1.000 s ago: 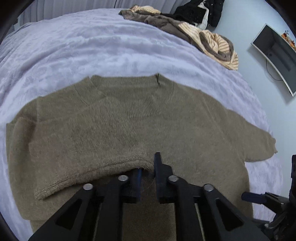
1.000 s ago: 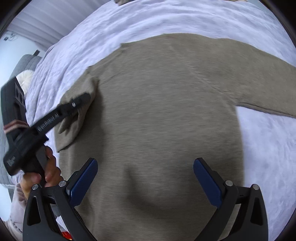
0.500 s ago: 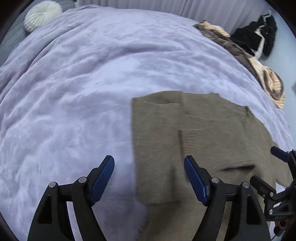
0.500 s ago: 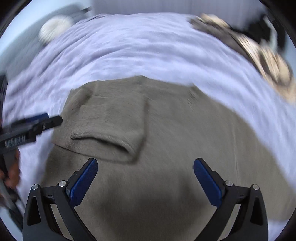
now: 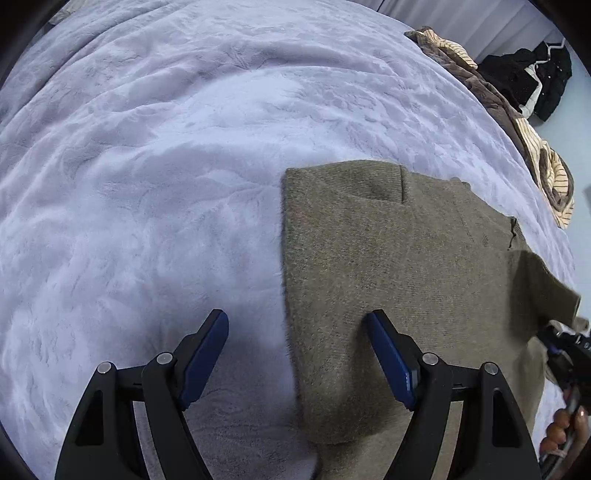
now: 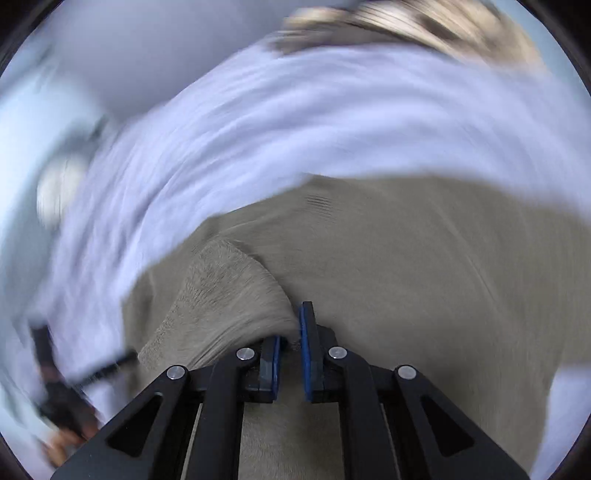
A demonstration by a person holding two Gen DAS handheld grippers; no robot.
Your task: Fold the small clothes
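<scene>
An olive-brown knit sweater [image 5: 388, 266] lies on the lavender bedspread [image 5: 147, 184], its left side folded in along a straight edge. My left gripper [image 5: 297, 354] is open and empty, hovering over that folded left edge. In the blurred right wrist view the right gripper [image 6: 290, 347] is shut on a lifted fold of the sweater [image 6: 229, 295], likely the right sleeve. The right gripper also shows at the right edge of the left wrist view [image 5: 565, 350], below a raised flap of sweater [image 5: 535, 288].
A heap of brown and striped clothes [image 5: 517, 122] and a black garment [image 5: 532, 81] lie at the bed's far right edge. The striped heap shows blurred in the right wrist view [image 6: 406, 26]. A pale round cushion [image 6: 55, 188] sits at far left.
My left gripper let go of the left sleeve, opened and moved to the sweater's left edge. My right gripper went from open to shut on the sweater's right part and is lifting it.
</scene>
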